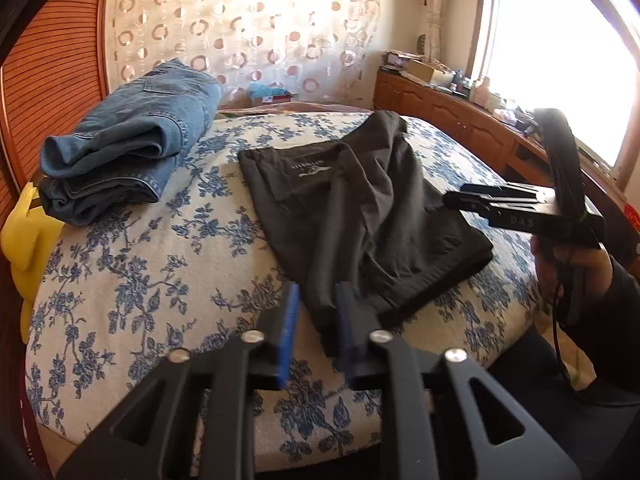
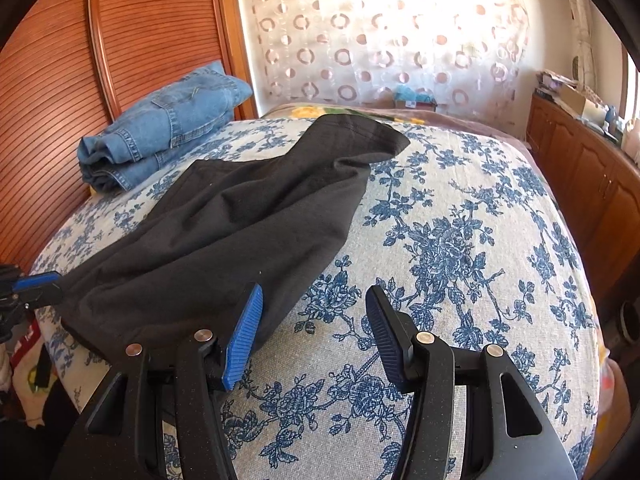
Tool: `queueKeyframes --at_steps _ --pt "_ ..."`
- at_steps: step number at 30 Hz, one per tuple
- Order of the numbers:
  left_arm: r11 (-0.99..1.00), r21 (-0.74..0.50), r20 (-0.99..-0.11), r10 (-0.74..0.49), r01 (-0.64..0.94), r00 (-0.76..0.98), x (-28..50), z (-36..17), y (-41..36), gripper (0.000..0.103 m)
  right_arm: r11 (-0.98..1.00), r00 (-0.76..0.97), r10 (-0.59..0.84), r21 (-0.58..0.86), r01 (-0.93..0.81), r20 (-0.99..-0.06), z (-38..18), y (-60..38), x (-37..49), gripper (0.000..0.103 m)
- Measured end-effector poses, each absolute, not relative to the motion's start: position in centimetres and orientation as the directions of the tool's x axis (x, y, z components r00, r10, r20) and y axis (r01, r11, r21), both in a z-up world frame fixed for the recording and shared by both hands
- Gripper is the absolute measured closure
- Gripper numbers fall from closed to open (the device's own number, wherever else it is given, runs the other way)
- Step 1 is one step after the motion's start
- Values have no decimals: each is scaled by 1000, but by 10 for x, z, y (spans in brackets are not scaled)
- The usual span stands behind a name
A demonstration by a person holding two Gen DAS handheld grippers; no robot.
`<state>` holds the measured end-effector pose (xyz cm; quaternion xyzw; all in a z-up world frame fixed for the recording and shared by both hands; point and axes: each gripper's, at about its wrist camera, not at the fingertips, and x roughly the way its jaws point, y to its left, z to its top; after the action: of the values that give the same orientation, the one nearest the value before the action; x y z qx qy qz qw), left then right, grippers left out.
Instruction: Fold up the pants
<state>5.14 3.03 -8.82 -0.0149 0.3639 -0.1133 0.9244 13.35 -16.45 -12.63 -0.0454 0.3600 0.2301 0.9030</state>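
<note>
Matt dark cloth pants (image 2: 224,232); blue denim jeans (image 1: 136,128) at 10 o'clock; bedspread (image 2: 460,248) showing woven floral; ribbed glossy wood panel (image 2: 52,80).

Sunlit window (image 1: 560,52), patterned curtain (image 1: 248,28), wooden cabinets (image 1: 452,116).

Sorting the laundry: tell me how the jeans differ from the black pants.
The jeans are blue denim; the black pants are thin dark fabric. The jeans sit folded in a thick stack by the wooden panel; the black pants lie flatter and rumpled, mid-bed. Both rest on the floral bedspread.
</note>
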Motion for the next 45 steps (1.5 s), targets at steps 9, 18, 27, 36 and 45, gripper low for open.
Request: queueKeyframes --at_steps 9,18,27,36,45 --pt "970 -95 -649 -231 225 724 87 -73 28 61 888 634 387 87 -451 -670 -127 -165 133 48" --pt "942 -151 -642 -324 299 695 139 -63 18 38 887 636 390 87 -453 -666 -127 -162 132 48" --pt "951 -66 -664 -268 302 698 177 -60 5 38 887 643 395 89 -454 -657 -126 -165 131 48" --pt "941 -45 -727 -262 337 635 214 -80 -15 55 890 646 394 97 -445 -653 -126 -168 130 48" --pt "921 -98 -789 -303 377 534 235 -89 -35 68 890 649 396 97 -446 -650 -125 -169 129 48"
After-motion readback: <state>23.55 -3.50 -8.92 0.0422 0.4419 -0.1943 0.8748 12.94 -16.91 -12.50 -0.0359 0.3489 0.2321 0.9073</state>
